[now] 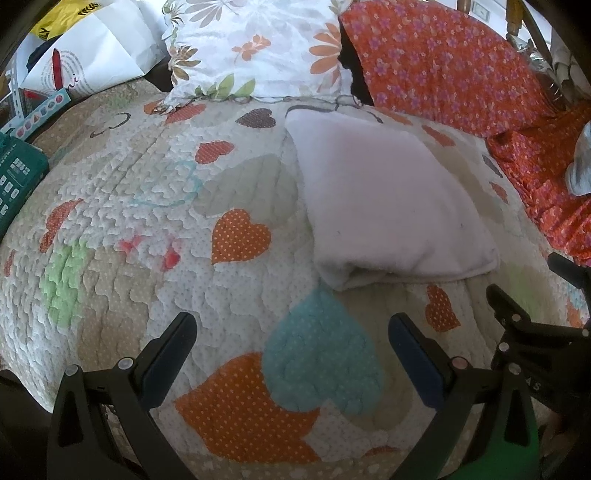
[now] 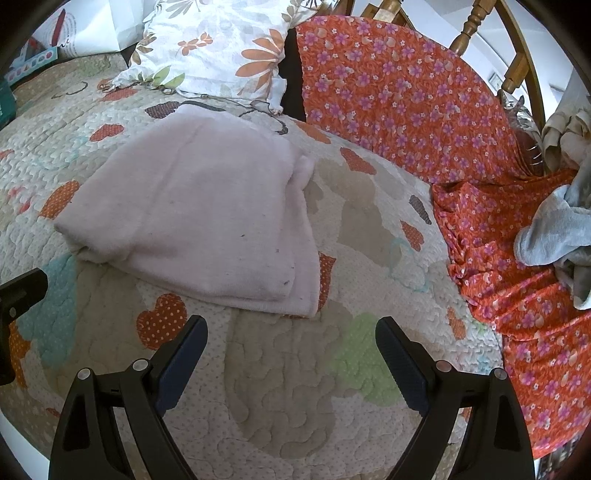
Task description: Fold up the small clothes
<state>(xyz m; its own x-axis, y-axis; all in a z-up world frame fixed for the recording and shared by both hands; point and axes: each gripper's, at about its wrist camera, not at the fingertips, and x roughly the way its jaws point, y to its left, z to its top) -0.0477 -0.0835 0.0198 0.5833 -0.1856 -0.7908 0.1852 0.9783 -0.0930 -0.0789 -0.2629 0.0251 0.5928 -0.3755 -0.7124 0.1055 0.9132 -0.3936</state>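
A pale pink garment (image 1: 388, 206) lies folded into a rough rectangle on the heart-patterned quilt (image 1: 155, 236); it also shows in the right wrist view (image 2: 199, 206). My left gripper (image 1: 291, 332) is open and empty, a short way in front of the garment's near edge. My right gripper (image 2: 291, 336) is open and empty, just in front of the garment's near right corner. The right gripper's body shows at the right edge of the left wrist view (image 1: 524, 332).
A floral white pillow (image 1: 255, 48) and an orange flowered cloth (image 2: 424, 110) lie behind the garment. A grey cloth (image 2: 554, 229) rests on the orange fabric at right. A white paper bag (image 1: 92, 55) and a teal box (image 1: 18, 177) sit at the left. A wooden headboard (image 2: 469, 29) stands behind.
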